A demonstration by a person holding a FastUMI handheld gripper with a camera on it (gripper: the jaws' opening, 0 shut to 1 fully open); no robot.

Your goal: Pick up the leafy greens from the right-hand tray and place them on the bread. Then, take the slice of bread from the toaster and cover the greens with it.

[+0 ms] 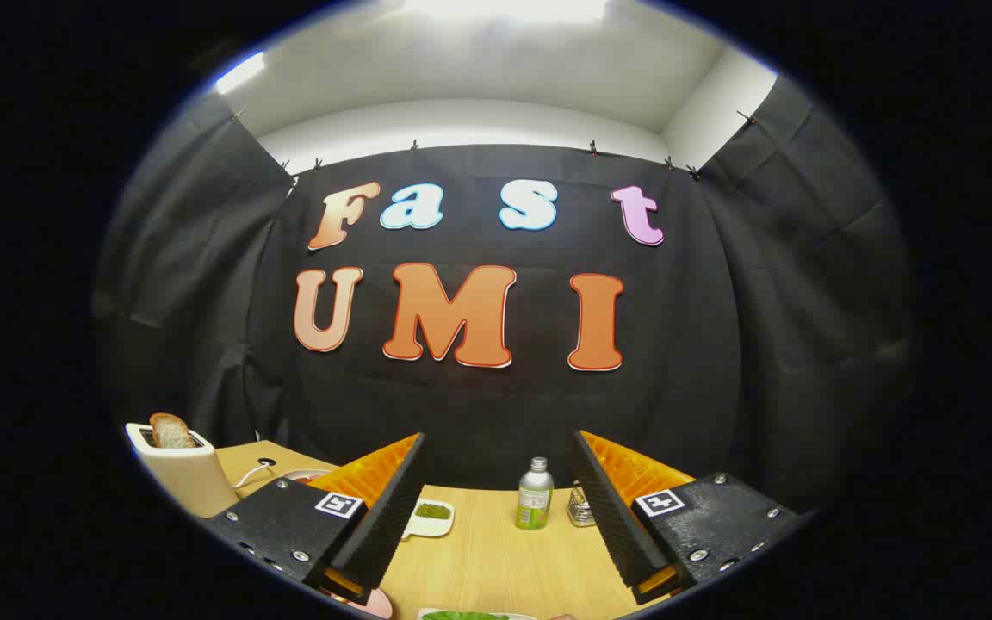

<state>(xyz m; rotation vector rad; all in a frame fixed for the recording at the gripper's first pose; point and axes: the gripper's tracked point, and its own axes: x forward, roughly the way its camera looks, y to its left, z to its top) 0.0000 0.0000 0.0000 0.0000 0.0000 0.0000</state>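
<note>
**Greens low between the wide-open fingers**

Leafy greens [464, 615] lying on a white tray [509, 614], low down and between the two fingers, nearer than their tips; only a thin strip of both visible. Gripper [498, 441] spread wide, holding nothing, fingers apart and touching no object. Beyond the fingers on the wooden table [496, 560]: a small white dish [430, 519] with something green inside, a bottle [535, 493] standing upright, a small metal object [580, 508] just beside it. Far to the left, a white toaster [182, 469] with a slice of bread [171, 430] sticking up from its slot. A pink plate [373, 602] partly hidden under the left finger.
</note>
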